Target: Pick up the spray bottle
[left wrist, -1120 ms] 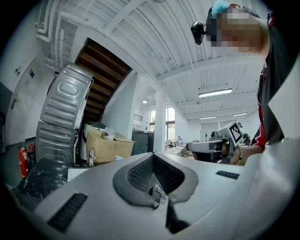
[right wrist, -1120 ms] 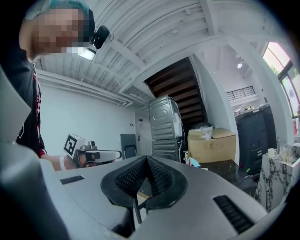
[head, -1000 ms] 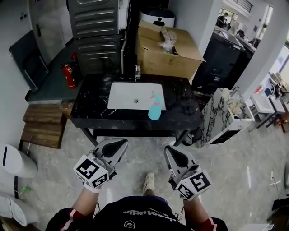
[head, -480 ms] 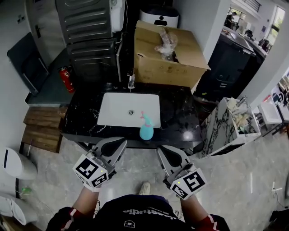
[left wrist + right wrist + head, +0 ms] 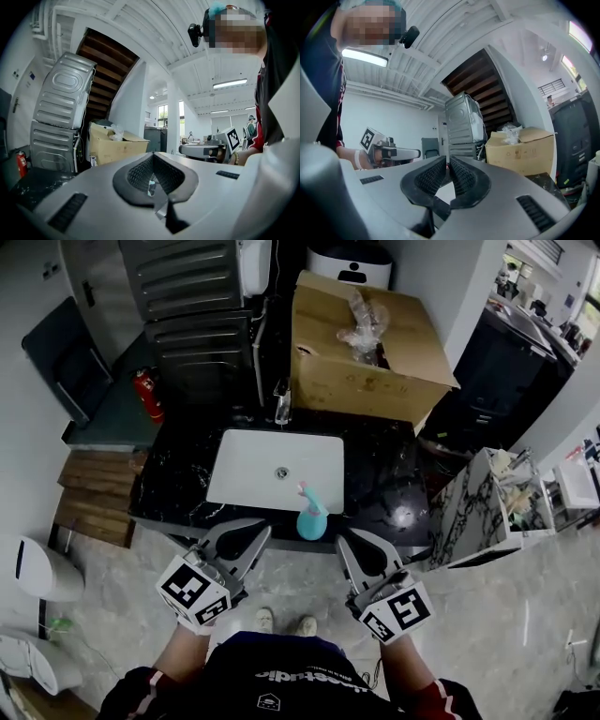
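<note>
Spray bottle (image 5: 311, 517), teal body w/ pink trigger head, stood upright on the black marble counter (image 5: 380, 488). It was at the front edge, just beside the front-right corner of the white sink (image 5: 272, 470). Both grippers were held about level in front of the person, near the counter's front edge. In head view the bottle was btwn their tips and touched neither. L gripper (image 5: 249, 532): jaws together, tips meeting, nothing clamped. R gripper (image 5: 352, 542): jaws together too, only a thin slit btwn the pads, nothing in it. Each gripper's marker cube sat at the wrist end, close to the person's dark top. Faucet (image 5: 282, 405) stood at the sink's back edge. Behind that was an open cardboard box (image 5: 370, 357) w/ crumpled clear plastic on top. Left of the box was a grey ribbed appliance stack (image 5: 192, 306), w/ a red fire extinguisher (image 5: 146, 396) on the floor by it. Wooden pallet (image 5: 92, 498) lay left of the counter, and a marble-patterned bin (image 5: 464, 512) stood to its right. Person's shoes (image 5: 281, 622) showed on the pale floor btwn the arms.
</note>
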`<action>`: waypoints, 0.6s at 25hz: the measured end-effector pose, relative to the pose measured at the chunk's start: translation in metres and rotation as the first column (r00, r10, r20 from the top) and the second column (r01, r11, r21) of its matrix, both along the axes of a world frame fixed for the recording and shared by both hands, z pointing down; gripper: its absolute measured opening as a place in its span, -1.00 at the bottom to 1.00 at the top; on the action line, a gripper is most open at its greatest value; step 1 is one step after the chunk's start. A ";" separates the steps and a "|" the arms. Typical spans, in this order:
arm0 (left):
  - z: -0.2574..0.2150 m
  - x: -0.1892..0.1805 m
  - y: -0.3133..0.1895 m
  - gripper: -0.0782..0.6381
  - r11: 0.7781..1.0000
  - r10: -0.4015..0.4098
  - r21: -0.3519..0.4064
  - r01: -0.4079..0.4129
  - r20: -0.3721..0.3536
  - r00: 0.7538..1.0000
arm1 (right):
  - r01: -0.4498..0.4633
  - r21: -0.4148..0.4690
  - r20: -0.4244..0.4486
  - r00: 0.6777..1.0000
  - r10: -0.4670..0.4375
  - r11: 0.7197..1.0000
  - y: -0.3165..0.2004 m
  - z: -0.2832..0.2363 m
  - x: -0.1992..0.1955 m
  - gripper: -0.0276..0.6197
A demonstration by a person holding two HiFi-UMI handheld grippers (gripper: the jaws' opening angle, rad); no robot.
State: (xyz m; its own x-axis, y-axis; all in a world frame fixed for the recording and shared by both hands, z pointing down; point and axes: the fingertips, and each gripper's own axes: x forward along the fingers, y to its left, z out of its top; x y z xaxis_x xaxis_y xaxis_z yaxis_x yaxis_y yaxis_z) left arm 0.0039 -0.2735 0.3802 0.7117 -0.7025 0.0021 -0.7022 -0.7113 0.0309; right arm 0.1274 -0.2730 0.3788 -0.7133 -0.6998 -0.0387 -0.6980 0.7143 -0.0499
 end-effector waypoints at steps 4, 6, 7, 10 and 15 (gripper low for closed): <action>0.005 -0.007 -0.017 -0.74 1.000 0.021 -0.008 -0.021 -0.001 1.000 | -0.003 0.003 -0.020 1.000 0.003 1.000 -0.022 0.015 -0.010 -0.62; 0.006 -0.011 -0.026 -0.74 0.999 0.030 -0.014 -0.030 -0.002 1.000 | 0.000 0.008 -0.030 1.000 0.000 1.000 -0.032 0.023 -0.017 -0.55; 0.007 -0.013 -0.030 -0.74 0.999 0.034 -0.017 -0.034 -0.003 0.999 | 0.003 0.014 -0.034 0.999 -0.003 1.000 -0.036 0.027 -0.020 -0.50; 0.009 -0.019 -0.041 -0.74 0.999 0.040 -0.027 -0.040 -0.006 0.999 | 0.013 0.040 -0.034 0.999 -0.012 0.999 -0.051 0.036 -0.027 -0.37; 0.020 -0.025 -0.054 -0.74 0.999 0.042 -0.035 -0.041 0.022 0.999 | 0.024 0.054 -0.043 0.999 -0.022 0.998 -0.080 0.058 -0.037 -0.24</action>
